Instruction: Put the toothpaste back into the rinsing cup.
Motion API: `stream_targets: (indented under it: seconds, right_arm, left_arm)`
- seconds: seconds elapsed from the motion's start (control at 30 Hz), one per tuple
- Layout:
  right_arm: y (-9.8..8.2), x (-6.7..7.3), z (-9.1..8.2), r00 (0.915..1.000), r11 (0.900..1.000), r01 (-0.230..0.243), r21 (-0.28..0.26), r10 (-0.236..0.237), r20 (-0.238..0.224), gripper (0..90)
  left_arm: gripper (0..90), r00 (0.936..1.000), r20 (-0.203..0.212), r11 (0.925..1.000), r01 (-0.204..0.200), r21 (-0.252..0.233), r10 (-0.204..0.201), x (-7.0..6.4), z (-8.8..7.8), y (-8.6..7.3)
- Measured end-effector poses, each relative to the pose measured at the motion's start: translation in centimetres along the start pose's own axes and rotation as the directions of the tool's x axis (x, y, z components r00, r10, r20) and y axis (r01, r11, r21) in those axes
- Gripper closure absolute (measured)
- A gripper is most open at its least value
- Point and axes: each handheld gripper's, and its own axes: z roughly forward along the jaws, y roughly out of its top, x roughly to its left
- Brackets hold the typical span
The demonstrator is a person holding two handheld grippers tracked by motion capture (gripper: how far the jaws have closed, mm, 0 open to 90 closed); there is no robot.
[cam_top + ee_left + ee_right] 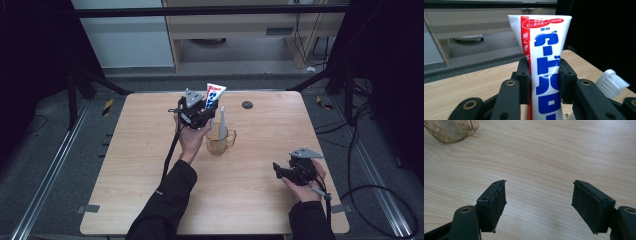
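Observation:
My left gripper [205,111] is shut on a white toothpaste tube [544,62] with blue and red print, held upright with its flat crimped end up [215,95]. It hangs just left of an amber see-through mug [219,141] near the table's middle. A white toothbrush [222,122] stands in the mug, and its bristle head [611,83] shows beside the tube. My right gripper [278,170] rests low at the front right of the table, jaws open with only bare wood between them [539,202]. The mug's base [451,131] shows at that view's top left.
The light wooden table [150,170] has a small dark round disc [247,104] near its far edge. Cables [370,165] trail on the grey floor to the right. A pale cabinet [245,25] stands beyond the table.

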Motion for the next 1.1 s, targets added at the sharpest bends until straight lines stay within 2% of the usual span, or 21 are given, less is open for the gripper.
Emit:
stream_targets:
  seconds: [0.4,0.8,0.93,1.1]
  right_arm:
    - [-0.1,0.0,0.2,1.0,1.0,-0.006,0.004,0.006,-0.008,26.5]
    - [-0.2,-0.2,0.3,1.0,1.0,-0.002,0.009,0.002,-0.006,26.2]
    - [-0.2,-0.2,0.2,0.9999,1.0,-0.012,0.006,0.012,-0.012,26.0]
    - [-0.2,-0.2,0.3,1.0,1.0,-0.001,0.008,0.001,-0.007,25.9]
  left_arm:
    - [67.7,1.0,-0.004,1.0,0.003,0.0,-0.003,0.0,1.8,-0.7]
    - [67.6,0.9999,0.005,0.9995,0.014,0.027,-0.014,0.0,3.3,-1.6]
    - [67.5,0.9999,0.014,0.9993,0.001,0.036,-0.002,-0.1,3.6,-1.9]
    - [67.5,0.9998,0.016,0.999,-0.013,0.042,0.013,-0.4,3.8,-2.2]
